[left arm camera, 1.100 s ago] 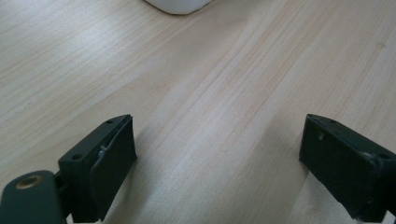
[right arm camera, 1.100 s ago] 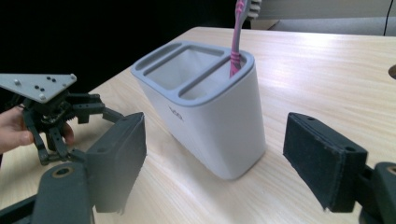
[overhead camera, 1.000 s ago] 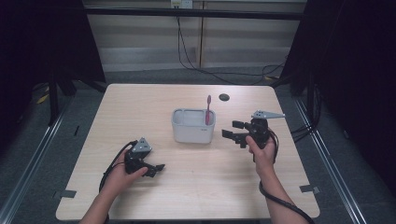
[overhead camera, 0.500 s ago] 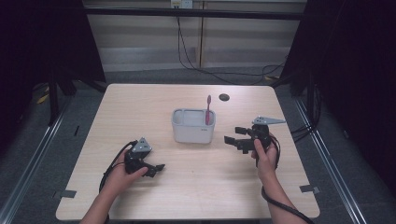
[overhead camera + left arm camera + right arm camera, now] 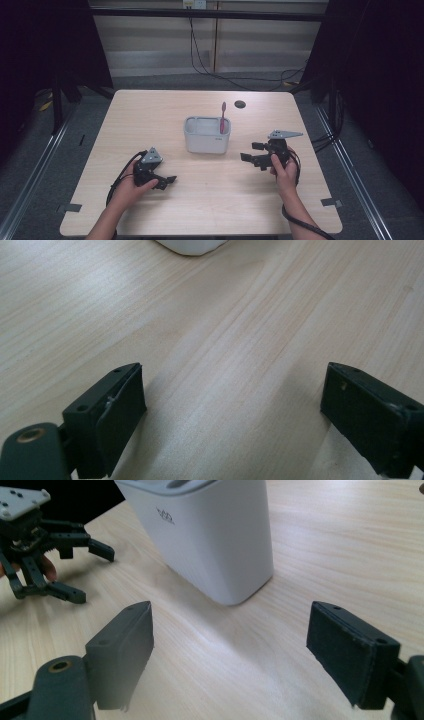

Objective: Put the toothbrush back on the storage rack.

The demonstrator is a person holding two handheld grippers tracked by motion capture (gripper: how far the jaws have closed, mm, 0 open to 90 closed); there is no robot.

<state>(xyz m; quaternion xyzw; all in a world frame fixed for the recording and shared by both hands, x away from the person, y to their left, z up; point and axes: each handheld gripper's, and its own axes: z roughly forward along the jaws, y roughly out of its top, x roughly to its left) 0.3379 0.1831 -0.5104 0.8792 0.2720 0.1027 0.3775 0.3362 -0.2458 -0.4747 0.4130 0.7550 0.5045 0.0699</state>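
Since the earlier frame, the right tongs [image 5: 254, 151] have slid down and a little right in the high view, away from the bin [image 5: 207, 134], and now sit lower right of it. Left tongs [image 5: 168, 182] stay at the lower left of centre, unmoved.

Two tongs are in play, one in each hand. Both stand with their jaws wide apart, holding nothing: the left gripper view shows bare wood between its two black blocky jaws, and the right gripper view shows the same gap, with the bin just beyond it and the left tongs [image 5: 75, 570] at the upper left.

One bin stands at the middle of the surface [image 5: 150, 115]. It is white smooth plastic, a rounded rectangle in plan, with an inner divider making two compartments. A small grey mark is printed on its side [image 5: 165, 516], too small to read.

One toothbrush [image 5: 222, 117] stands upright in the bin's right compartment, pink, slim, its head above the rim.

One small dark round disc [image 5: 240, 104] lies on the surface above and right of the bin, well apart from it.

Pale wood grain covers the surface, matte, with rounded corners. Each of the tongs carries a grey three-cornered plate and a black cable.
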